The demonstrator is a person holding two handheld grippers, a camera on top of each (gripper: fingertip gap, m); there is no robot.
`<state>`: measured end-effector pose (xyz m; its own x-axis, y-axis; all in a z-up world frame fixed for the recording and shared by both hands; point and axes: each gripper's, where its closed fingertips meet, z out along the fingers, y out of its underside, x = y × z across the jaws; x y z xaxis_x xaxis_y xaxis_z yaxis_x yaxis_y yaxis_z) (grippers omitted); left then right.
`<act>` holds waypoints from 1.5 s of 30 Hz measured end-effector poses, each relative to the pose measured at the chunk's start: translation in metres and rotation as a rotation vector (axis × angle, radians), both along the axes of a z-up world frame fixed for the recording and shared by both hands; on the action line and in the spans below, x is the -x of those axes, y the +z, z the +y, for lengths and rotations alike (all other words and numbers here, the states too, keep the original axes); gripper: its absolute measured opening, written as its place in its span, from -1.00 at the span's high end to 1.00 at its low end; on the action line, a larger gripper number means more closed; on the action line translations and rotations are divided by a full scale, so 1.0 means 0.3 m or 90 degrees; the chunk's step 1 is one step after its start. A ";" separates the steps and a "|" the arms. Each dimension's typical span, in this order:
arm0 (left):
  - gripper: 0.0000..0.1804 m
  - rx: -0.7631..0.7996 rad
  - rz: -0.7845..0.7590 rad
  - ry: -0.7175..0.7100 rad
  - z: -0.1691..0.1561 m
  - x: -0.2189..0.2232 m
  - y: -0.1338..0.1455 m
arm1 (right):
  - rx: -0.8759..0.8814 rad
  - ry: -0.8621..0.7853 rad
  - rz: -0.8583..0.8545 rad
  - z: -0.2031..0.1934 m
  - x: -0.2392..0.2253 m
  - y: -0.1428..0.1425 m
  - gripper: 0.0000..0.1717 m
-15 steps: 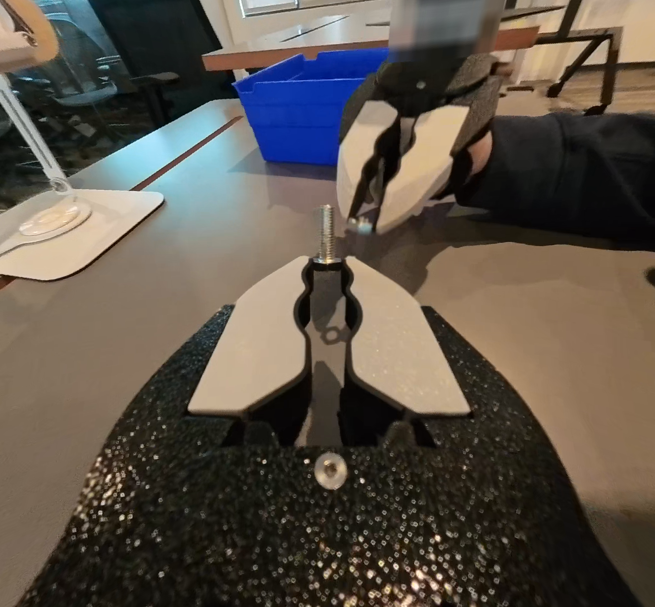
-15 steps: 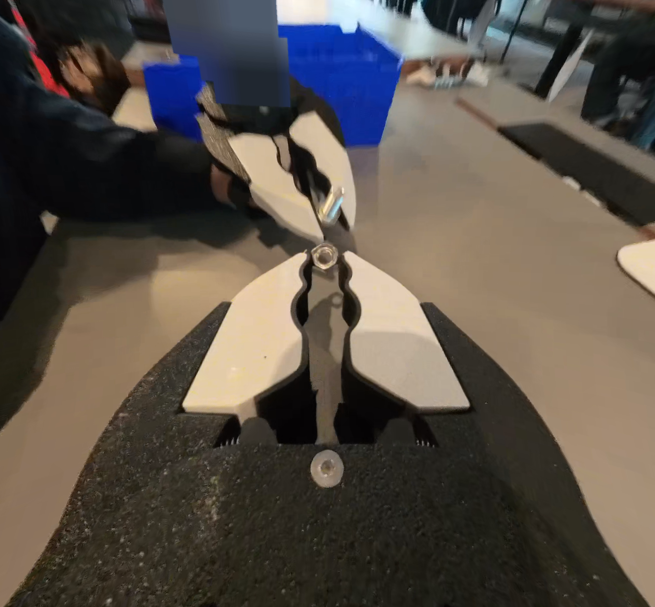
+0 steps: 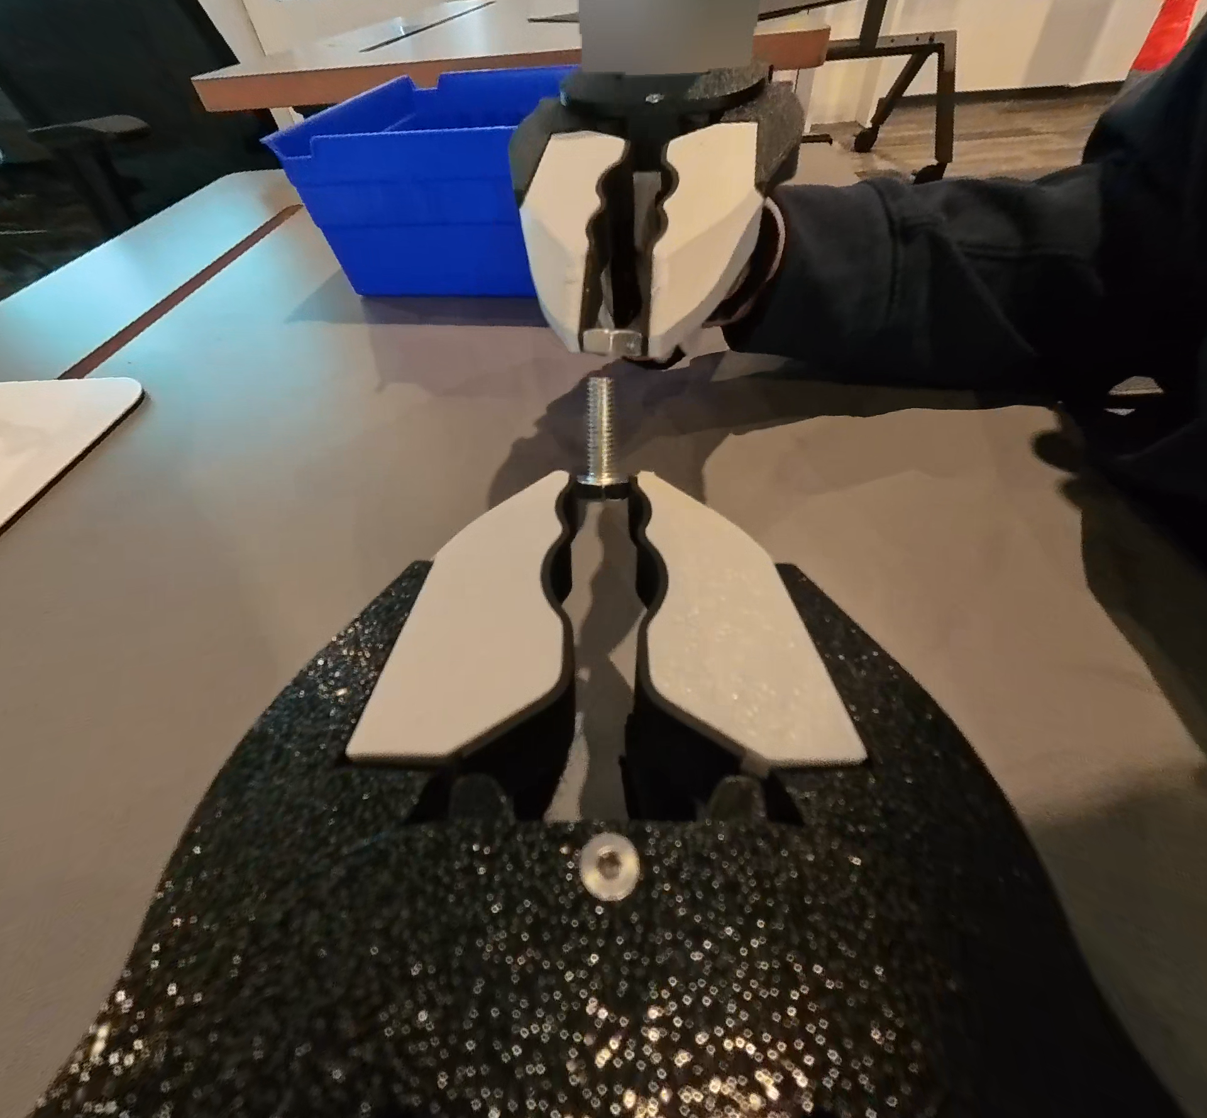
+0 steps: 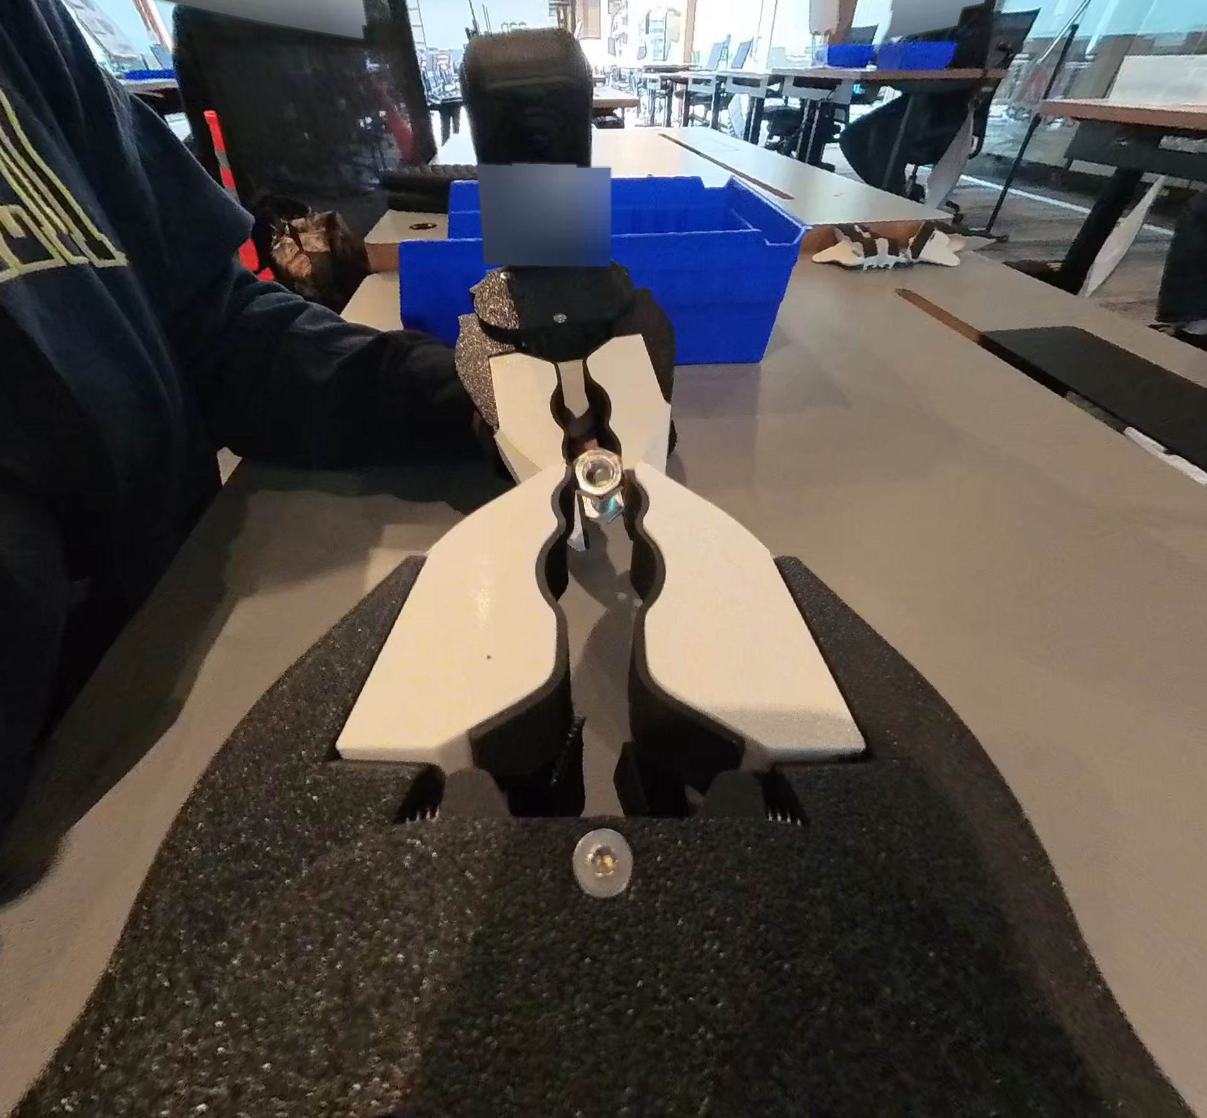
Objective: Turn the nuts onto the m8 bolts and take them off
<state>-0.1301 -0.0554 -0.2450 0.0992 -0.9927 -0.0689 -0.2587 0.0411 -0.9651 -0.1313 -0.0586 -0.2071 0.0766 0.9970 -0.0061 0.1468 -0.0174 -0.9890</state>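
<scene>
A: Nearest in the left wrist view we have the left tool point(image 3: 599, 489), fingertips clamped on the head of a silver bolt point(image 3: 601, 433). Bolt stands upright, threaded shank pointing up, free end bare.

B: Agreed, pads point(image 3: 535, 502) press on the head from both sides. Just past the bolt tip we see the right tool point(image 3: 612, 345) coming down from above, closed on a silver hex nut point(image 3: 612, 342).

A: Nut and bolt tip are close but apart, a small gap between them. Nut sits roughly over the shank.

B: In the right wrist view we get the same thing end on: right tool point(image 4: 597, 478) gripping the nut point(image 4: 595, 474), hole facing the camera, the bolt point(image 4: 604, 508) showing right behind and below it.

A: Beyond that, the left tool point(image 4: 588, 453) faces us, a dark sleeve point(image 4: 294, 381) running off to the left.

B: Everything hangs above the grey table point(image 3: 228, 499). Near left we see the corner of a white pad point(image 3: 59, 433) lying on it.

A: Farther back, a blue bin point(image 3: 424, 205) stands on the table, behind both tools.

B: Farthest, a second desk point(image 3: 457, 41) and windows.
</scene>
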 end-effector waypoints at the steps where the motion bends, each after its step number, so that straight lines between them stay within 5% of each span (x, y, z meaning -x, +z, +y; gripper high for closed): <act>1: 0.84 -0.001 0.002 -0.001 -0.001 -0.001 -0.002 | 0.000 0.002 -0.002 -0.001 0.002 -0.002 0.84; 20: 0.85 0.002 -0.006 -0.005 -0.008 -0.003 0.005 | 0.017 0.008 -0.003 0.008 0.011 -0.015 0.84; 35: 0.85 -0.031 0.037 0.260 0.143 0.035 -0.015 | 0.190 -0.270 0.045 0.170 0.041 -0.029 0.84; 45: 0.85 -0.047 0.045 0.295 0.156 0.039 -0.012 | 0.188 -0.365 0.087 0.181 0.047 -0.022 0.84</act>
